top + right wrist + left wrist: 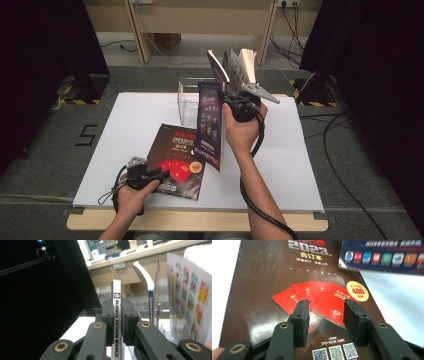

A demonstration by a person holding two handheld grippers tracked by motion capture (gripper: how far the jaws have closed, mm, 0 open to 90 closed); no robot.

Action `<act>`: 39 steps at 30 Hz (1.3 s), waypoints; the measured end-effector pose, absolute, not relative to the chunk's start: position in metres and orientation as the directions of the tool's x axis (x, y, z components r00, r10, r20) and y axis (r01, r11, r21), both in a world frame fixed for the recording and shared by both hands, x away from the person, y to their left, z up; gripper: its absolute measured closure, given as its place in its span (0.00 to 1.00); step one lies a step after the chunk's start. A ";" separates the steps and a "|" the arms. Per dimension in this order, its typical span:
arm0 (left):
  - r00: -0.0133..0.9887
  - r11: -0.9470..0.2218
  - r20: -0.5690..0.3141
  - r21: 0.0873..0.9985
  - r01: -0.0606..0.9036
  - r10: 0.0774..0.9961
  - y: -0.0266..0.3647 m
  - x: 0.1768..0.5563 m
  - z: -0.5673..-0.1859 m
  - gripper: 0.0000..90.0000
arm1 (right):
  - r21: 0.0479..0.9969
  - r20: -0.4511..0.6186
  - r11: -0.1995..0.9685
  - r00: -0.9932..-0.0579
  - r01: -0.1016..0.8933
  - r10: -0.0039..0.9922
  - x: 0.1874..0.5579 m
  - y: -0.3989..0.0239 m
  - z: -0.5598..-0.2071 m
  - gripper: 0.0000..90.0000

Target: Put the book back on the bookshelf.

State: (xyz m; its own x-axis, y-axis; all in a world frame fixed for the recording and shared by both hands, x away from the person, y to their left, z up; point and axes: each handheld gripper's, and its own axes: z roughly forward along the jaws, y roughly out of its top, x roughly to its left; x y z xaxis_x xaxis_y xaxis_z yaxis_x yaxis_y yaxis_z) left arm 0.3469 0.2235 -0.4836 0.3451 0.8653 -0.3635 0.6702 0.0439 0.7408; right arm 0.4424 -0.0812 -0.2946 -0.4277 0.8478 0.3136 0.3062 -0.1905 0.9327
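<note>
Two magazines were in play. One, a purple-covered issue (210, 125), hung in the air above the middle of the white table (300, 165), held up by the right gripper (239, 102), whose jaws were pressed together on its spine; in the right gripper view that spine (116, 322) stood upright between the black pads and read "SCIENCE FICTION WORLD" in white capitals. Some of its pages (239, 65) fanned open above the gripper, and the right gripper view showed a page with rows of small coloured pictures (192, 297) at the right edge. The other, a dark brown magazine (180, 160), lay flat on the table toward the near left, just beside the hanging one. Its cover bore large silver figures "2023", a line of yellow Chinese characters under them, a picture of red books also marked "2023", a yellow round badge (357, 291) reading "480", the number "010-6536 3480" and three QR codes along the bottom. The left gripper (325, 311) rested low over that cover near its lower left corner, jaws spread apart with nothing between them. Behind both magazines a clear plastic stand (187, 97) stood on the far part of the table.
</note>
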 end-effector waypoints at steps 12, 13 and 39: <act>0.348 0.040 -0.362 0.739 0.672 0.865 0.223 0.347 -0.484 0.61 | 0.954 0.271 -0.194 -0.378 0.229 0.885 0.464 -0.075 -0.278 0.93; 0.347 0.040 -0.363 0.739 0.672 0.865 0.223 0.347 -0.484 0.61 | 0.955 0.268 -0.194 -0.372 0.226 0.889 0.466 -0.075 -0.278 0.93; 0.352 0.027 -0.352 0.739 0.673 0.867 0.222 0.347 -0.487 0.62 | 0.953 0.284 -0.228 -0.331 0.199 0.900 0.506 -0.066 -0.278 0.93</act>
State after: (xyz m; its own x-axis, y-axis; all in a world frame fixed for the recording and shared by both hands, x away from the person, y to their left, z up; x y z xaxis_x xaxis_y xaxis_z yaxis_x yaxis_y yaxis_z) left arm 0.3473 0.2219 -0.4866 0.3519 0.8673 -0.3520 0.6733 0.0268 0.7389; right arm 0.5058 -0.0657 -0.2778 -0.3312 0.8998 0.2841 0.1993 -0.2276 0.9531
